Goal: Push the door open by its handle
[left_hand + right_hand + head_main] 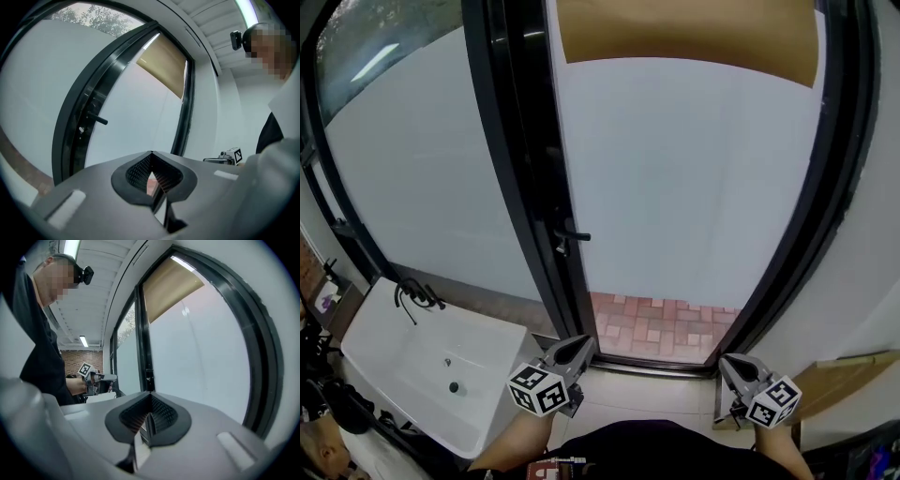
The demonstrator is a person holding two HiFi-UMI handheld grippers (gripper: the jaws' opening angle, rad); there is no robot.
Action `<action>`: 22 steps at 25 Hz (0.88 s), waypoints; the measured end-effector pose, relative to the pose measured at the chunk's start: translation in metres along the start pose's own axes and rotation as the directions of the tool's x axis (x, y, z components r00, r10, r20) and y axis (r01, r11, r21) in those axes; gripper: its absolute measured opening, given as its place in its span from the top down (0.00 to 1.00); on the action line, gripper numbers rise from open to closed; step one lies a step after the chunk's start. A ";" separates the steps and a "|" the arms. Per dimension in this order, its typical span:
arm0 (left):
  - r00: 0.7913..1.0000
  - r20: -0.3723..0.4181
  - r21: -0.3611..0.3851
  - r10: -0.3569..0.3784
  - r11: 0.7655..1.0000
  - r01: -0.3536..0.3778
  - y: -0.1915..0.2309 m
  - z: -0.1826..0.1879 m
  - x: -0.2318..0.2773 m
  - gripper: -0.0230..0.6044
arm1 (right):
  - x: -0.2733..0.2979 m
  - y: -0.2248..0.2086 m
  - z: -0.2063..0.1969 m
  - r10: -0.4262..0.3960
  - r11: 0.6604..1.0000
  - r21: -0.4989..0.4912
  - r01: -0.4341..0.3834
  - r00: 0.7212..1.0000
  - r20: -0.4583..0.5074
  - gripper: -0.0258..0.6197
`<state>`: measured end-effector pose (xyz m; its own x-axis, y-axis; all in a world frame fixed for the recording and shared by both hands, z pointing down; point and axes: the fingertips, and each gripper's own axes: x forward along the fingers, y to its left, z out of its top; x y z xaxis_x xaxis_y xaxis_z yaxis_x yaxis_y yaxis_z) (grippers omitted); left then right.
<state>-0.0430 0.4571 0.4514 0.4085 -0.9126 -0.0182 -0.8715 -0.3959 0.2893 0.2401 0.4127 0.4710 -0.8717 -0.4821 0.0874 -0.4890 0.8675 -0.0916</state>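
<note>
Black-framed frosted glass door fills most of the head view. Its short black lever handle sticks out from the frame on the door's left edge, roughly halfway up. The left gripper and right gripper both hover low by the threshold, well apart from the handle and touching nothing. A white rectangular sink with a black tap sits off to the left.

Left gripper view: the jaws are pinched together, tips meeting, nothing between them. The handle is up and to the left of them, well clear.

Right gripper view: same deal, jaws closed on nothing and pointing at the door's glass. The left gripper shows over on the left side.
</note>
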 end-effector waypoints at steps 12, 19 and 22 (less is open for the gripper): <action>0.986 -0.090 0.658 0.139 0.752 -0.046 0.132 0.108 0.137 0.72 | 0.133 -0.079 0.035 -0.007 1.000 -0.011 0.006 1.000 -0.016 0.96; 0.819 -0.251 0.948 0.516 0.304 0.099 0.231 0.082 0.239 0.70 | 0.225 -0.181 0.039 0.238 0.971 0.003 -0.238 0.971 -0.006 0.96; 0.728 -0.314 0.949 0.609 0.232 0.214 0.254 0.061 0.248 0.69 | 0.245 -0.190 0.039 0.346 0.938 0.004 -0.346 0.938 -0.036 0.96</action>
<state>-0.1798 0.1240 0.4618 -0.1486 -0.8736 0.4633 -0.3724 -0.3846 -0.8446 0.1177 0.1252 0.4708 -0.9853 -0.1474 0.0859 -0.1570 0.9803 -0.1197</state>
